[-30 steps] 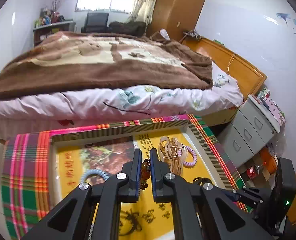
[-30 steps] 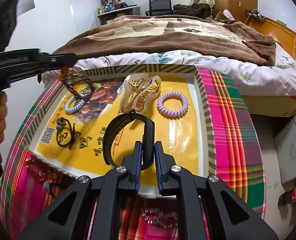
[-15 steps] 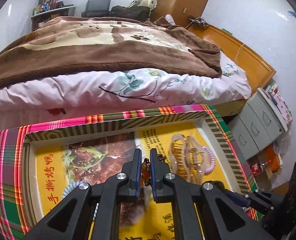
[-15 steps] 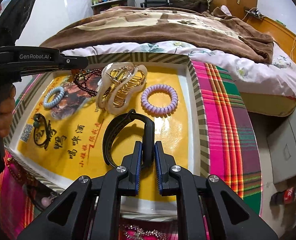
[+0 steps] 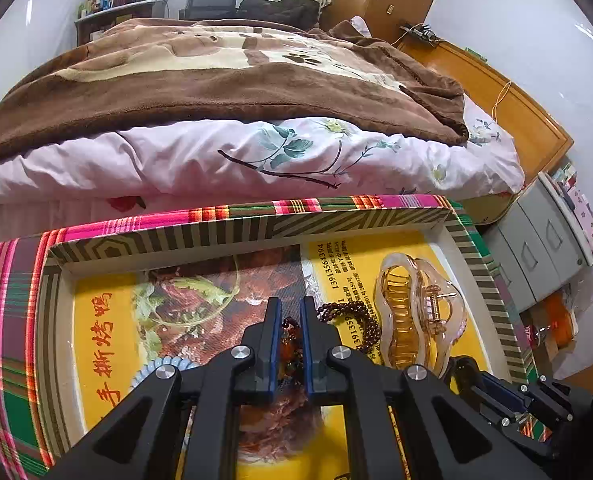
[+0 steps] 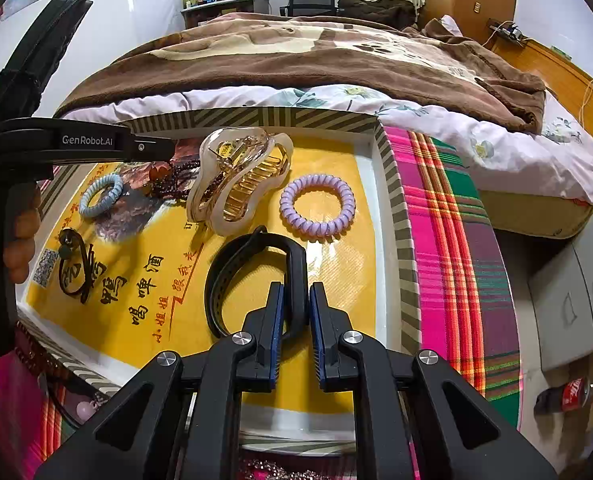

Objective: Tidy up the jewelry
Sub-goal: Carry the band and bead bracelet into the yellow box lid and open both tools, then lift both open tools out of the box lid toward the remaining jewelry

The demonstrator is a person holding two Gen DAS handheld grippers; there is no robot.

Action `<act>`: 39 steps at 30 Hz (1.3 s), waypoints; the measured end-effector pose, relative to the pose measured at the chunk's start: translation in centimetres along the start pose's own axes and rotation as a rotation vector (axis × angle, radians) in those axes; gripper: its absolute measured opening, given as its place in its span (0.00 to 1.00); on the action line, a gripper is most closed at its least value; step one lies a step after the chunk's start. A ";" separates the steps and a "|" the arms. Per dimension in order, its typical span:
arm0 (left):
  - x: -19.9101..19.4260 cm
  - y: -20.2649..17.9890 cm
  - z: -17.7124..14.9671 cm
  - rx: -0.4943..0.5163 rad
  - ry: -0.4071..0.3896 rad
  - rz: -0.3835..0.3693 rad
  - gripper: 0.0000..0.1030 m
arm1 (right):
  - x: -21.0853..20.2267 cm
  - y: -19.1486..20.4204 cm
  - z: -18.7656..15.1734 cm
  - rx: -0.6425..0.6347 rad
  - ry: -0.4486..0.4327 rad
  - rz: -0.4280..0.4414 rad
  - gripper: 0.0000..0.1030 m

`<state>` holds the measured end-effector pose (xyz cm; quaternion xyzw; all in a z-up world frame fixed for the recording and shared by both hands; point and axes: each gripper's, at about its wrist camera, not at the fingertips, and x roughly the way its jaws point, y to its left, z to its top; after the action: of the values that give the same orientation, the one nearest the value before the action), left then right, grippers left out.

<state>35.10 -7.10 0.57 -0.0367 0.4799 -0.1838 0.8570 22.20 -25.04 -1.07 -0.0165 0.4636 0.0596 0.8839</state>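
One striped-rim tray (image 6: 392, 184) sits on the plaid tabletop (image 6: 448, 240) before the bed (image 5: 256, 152). Inside: amber claw clip (image 6: 240, 184), purple coil tie (image 6: 317, 205), blue coil tie (image 6: 101, 195). Right tool (image 6: 296, 308) grips the black wristband (image 6: 256, 276); left tool (image 5: 291, 320) clamps the dark bead bracelet (image 5: 352, 316), clip just beside.

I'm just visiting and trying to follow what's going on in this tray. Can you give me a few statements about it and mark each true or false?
1. The right hand-held gripper is clamped on a black wristband. True.
2. The left hand-held gripper is empty. False: it pinches a dark beaded bracelet.
3. The purple coil hair tie lies inside the tray. True.
4. The clear claw clip hangs in the air. False: it rests on the tray floor.
5. The blue coil hair tie lies outside the tray. False: it lies inside.
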 end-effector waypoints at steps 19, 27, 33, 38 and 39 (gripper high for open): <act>-4.0 -0.8 -1.1 0.026 -0.056 -0.032 0.40 | -3.0 -0.5 -0.6 0.051 -0.081 0.049 0.32; -10.2 -1.4 -4.4 0.046 -0.139 -0.042 0.54 | -5.7 -1.0 -2.6 0.081 -0.116 0.083 0.34; -14.2 -1.0 -8.3 0.039 -0.186 -0.028 0.62 | -7.1 0.1 -4.3 0.056 -0.119 0.167 0.35; -16.2 0.1 -11.5 0.011 -0.198 0.019 0.63 | -7.4 2.7 -5.5 -0.010 -0.102 0.263 0.35; -16.6 0.5 -12.1 0.003 -0.198 0.026 0.63 | -7.4 3.4 -5.7 -0.025 -0.097 0.285 0.35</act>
<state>17.34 0.55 7.39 -0.0469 0.3928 -0.1688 0.9028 12.96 -22.80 1.86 0.0417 0.4171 0.1911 0.8876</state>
